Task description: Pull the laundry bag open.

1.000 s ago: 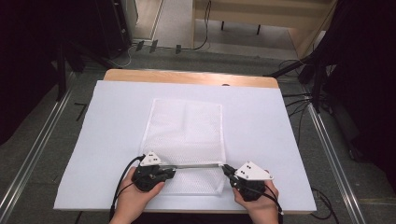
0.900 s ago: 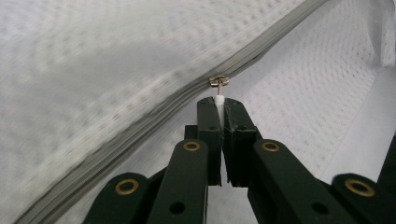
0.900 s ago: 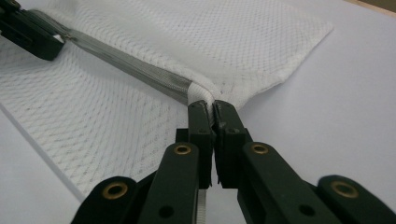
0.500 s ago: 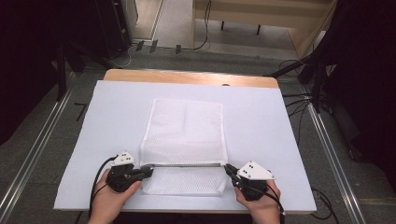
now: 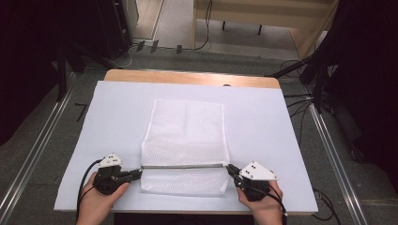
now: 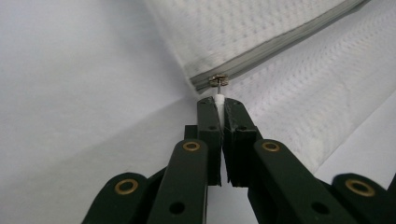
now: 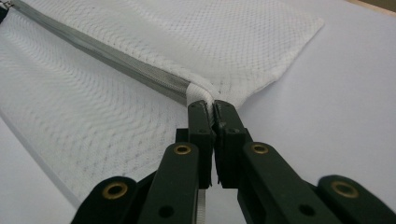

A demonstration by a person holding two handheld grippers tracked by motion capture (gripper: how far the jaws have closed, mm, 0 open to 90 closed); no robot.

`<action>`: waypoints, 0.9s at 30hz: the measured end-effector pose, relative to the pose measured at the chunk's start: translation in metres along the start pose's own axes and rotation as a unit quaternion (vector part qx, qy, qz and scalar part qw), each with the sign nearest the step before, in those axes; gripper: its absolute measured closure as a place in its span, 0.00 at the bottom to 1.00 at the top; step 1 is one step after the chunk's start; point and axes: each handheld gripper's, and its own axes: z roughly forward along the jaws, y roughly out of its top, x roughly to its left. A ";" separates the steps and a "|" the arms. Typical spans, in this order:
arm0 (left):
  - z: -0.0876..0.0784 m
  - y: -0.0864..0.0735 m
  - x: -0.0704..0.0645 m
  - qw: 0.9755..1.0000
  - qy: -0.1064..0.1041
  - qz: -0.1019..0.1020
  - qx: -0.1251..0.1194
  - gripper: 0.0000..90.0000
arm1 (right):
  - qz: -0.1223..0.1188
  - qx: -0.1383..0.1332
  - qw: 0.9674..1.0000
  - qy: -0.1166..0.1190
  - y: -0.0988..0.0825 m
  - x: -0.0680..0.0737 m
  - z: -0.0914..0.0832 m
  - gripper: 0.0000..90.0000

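White mesh bag (image 5: 185, 140) pinched at both zipper (image 5: 183, 165) ends, sheet (image 5: 281, 122) apparently bare around

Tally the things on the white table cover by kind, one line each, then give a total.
White mesh zip bag: 1
Handheld grippers, left gripper and right gripper: 2
Total: 3
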 end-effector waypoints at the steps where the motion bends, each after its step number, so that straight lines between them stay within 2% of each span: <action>1: 0.000 0.000 0.000 1.000 0.000 0.000 0.000 0.98 | 0.003 -0.001 1.000 -0.001 0.000 -0.001 -0.001 0.98; 4: 0.000 -0.002 0.004 1.000 -0.007 -0.009 -0.002 0.97 | 0.004 -0.004 1.000 0.000 0.000 -0.002 -0.002 0.98; 7: 0.000 -0.002 0.004 1.000 -0.003 -0.013 -0.003 0.97 | 0.001 -0.002 1.000 -0.002 0.000 -0.001 -0.002 0.98; 8: -0.001 -0.003 0.005 1.000 0.004 -0.014 -0.010 0.94 | 0.002 -0.002 1.000 -0.003 0.000 -0.001 -0.002 0.98; 9: -0.003 -0.004 0.006 1.000 0.012 -0.014 -0.020 0.89 | 0.004 -0.003 1.000 -0.007 0.000 -0.001 -0.002 0.98; 11: -0.006 -0.004 0.011 0.999 0.013 -0.022 -0.046 0.67 | 0.017 -0.005 1.000 0.004 0.000 -0.004 -0.002 0.98; 12: -0.009 -0.004 0.014 0.997 0.008 -0.037 -0.071 0.58 | 0.022 -0.007 1.000 0.010 0.000 -0.004 -0.002 0.98; 13: -0.012 -0.004 0.015 0.995 0.006 -0.042 -0.088 0.49 | 0.022 -0.009 1.000 0.012 -0.001 -0.005 -0.002 0.98; 15: -0.017 -0.003 0.015 0.992 0.025 -0.040 -0.121 0.37 | 0.018 -0.009 1.000 0.011 -0.001 -0.005 -0.003 0.98; 16: -0.017 -0.003 0.015 0.992 0.025 -0.040 -0.121 0.31 | 0.018 -0.009 1.000 0.011 -0.001 -0.005 -0.003 0.98; 18: -0.023 -0.002 0.015 0.988 0.040 -0.033 -0.147 0.25 | 0.018 -0.011 1.000 0.013 -0.001 -0.004 -0.003 0.98; 20: -0.027 -0.002 0.015 0.985 0.044 -0.033 -0.163 0.20 | 0.020 -0.012 0.999 0.021 -0.001 -0.005 -0.002 0.96; 22: -0.031 -0.002 0.015 0.983 0.045 -0.031 -0.173 0.18 | 0.022 -0.013 0.999 0.029 -0.002 -0.005 -0.002 0.90; 24: -0.033 -0.002 0.016 0.983 0.043 -0.028 -0.177 0.16 | 0.020 -0.014 0.999 0.030 -0.004 -0.005 -0.002 0.81; 27: -0.035 -0.003 0.017 0.981 0.045 -0.034 -0.185 0.16 | 0.025 -0.025 0.999 0.030 -0.004 -0.005 -0.003 0.59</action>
